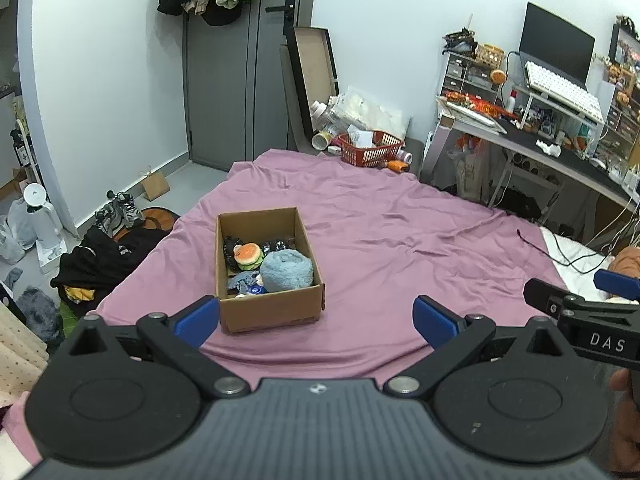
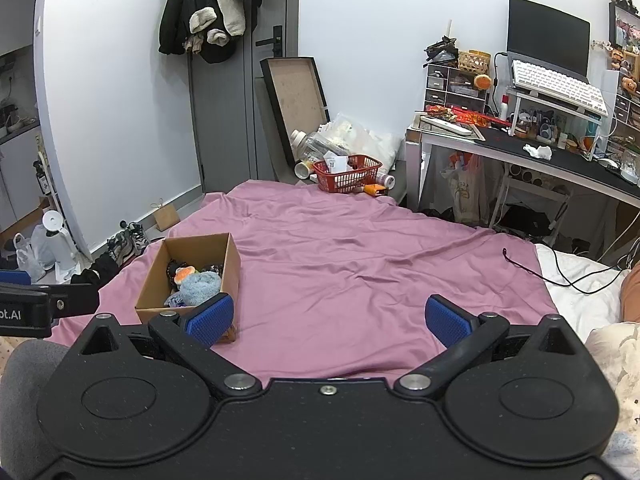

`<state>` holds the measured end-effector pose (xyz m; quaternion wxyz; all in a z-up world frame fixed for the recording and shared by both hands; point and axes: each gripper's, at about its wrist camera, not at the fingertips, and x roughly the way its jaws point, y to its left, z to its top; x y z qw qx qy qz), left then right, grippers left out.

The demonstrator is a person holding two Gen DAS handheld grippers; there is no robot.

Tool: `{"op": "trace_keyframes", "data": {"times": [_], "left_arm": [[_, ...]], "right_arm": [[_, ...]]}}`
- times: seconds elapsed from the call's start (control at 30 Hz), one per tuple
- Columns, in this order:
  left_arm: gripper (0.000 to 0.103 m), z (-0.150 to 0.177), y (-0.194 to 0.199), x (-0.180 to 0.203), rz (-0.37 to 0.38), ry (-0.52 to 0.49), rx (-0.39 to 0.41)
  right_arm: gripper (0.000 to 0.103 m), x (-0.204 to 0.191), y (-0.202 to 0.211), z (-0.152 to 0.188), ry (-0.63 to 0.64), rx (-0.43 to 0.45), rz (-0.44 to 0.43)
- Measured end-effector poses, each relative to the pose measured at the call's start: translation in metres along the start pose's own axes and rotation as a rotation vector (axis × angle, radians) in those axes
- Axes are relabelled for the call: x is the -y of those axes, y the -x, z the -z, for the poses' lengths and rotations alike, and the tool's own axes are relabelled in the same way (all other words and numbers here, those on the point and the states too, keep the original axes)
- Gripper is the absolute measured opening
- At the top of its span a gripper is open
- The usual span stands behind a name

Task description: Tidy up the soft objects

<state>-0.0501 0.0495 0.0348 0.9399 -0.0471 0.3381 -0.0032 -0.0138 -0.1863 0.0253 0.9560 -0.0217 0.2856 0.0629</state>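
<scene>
Dark items at the back of the open brown cardboard box are hard to identify — a rolled light-blue fluffy towel is seen at 5 o'clock inside, a plush hamburger toy at 10. The left gripper and right gripper are both spread wide — nothing is held.

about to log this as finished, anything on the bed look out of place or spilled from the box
Nothing spilled. The soft items, including the burger plush and blue rolled towel, sit inside the cardboard box. The only stray on the purple sheet is a black cable trailing across its right edge.
</scene>
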Motion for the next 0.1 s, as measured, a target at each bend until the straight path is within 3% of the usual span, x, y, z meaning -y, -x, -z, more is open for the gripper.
{"op": "trace_keyframes", "data": {"times": [0.1], "left_arm": [[0.102, -0.0026, 0.0041, 0.0, -0.01, -0.02, 0.007]], "right_arm": [[0.103, -0.0016, -0.0014, 0.0021, -0.001, -0.006, -0.005]]}}
